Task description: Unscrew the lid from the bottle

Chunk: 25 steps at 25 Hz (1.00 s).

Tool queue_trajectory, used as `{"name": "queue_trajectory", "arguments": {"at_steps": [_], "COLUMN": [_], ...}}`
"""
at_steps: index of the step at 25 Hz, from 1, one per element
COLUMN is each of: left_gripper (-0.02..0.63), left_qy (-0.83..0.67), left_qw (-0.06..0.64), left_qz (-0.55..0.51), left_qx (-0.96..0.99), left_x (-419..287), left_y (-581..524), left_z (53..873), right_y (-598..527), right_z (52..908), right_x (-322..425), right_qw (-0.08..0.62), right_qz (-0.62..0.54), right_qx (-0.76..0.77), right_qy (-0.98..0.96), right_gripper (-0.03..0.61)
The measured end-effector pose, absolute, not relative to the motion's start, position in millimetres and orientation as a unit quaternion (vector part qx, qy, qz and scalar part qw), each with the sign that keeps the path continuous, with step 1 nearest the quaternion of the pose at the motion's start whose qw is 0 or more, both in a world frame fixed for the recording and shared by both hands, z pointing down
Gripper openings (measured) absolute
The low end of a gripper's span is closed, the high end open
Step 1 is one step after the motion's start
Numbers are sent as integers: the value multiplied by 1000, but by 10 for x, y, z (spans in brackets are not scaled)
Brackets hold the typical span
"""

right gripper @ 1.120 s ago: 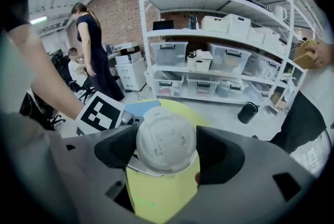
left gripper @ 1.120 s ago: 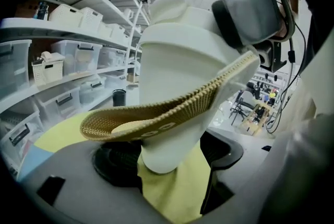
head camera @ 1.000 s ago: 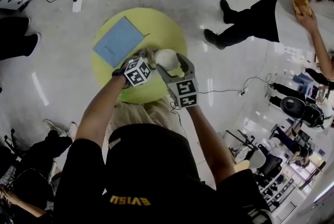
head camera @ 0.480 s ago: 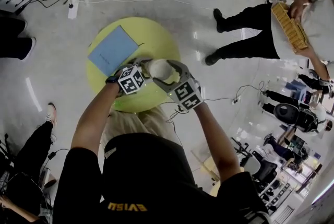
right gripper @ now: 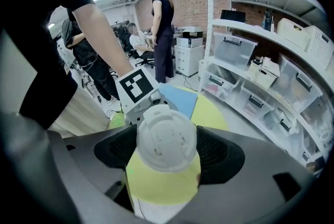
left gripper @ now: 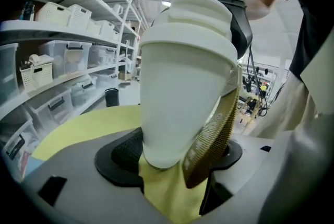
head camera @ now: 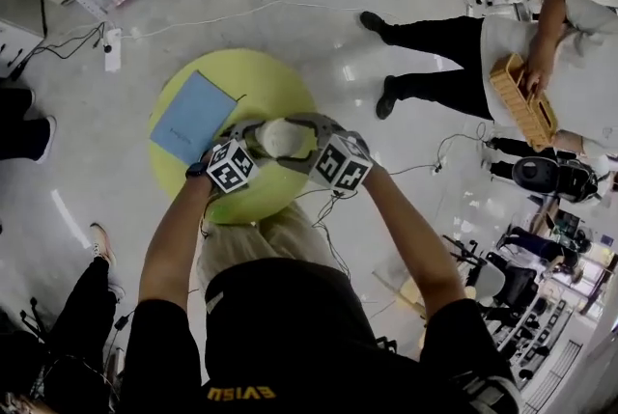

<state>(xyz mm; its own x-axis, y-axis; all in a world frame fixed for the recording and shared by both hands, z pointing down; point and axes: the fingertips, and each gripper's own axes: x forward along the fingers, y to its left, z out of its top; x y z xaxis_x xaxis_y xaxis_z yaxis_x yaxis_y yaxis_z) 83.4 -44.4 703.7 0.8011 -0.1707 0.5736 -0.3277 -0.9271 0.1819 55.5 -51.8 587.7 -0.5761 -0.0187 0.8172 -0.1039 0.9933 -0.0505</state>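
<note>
since a second ago my right gripper has rolled — its black ribbed pads clamp the round white lid; left gripper pinches the smooth tapered bottle above the yellow table.

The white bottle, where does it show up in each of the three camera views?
Head view: white bottle just above centre, between the two marker cubes.
Left gripper view: fills the centre, base between the fingers.
Right gripper view: low centre, its lid seen end-on.
Shared landmark: the yellow round table beneath it.
</note>
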Motion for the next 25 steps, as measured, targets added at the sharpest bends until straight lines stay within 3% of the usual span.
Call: {"name": "queue_trajectory", "arguments": {"at_steps": [5,16,25], "left_gripper": [347,347,343], "left_qy": [-128,-133,-125], "left_qw": [136,131,125], "left_qz": [285,281,290], "left_qx": [940,942,941], "left_x": [903,939,1057], "left_y": [-459,-456,-433], "left_z": [7010,6974,6988], "right_y": [-571,-659,-621], "right_z": [5850,5843,5866], "right_x": [622,773,933], "right_qw": [478,425,406], "right_qz": [62,162,169], "right_qx": [114,419,438], "right_qy": [-869,-786,-784], "right_gripper": [376,413,410]}}
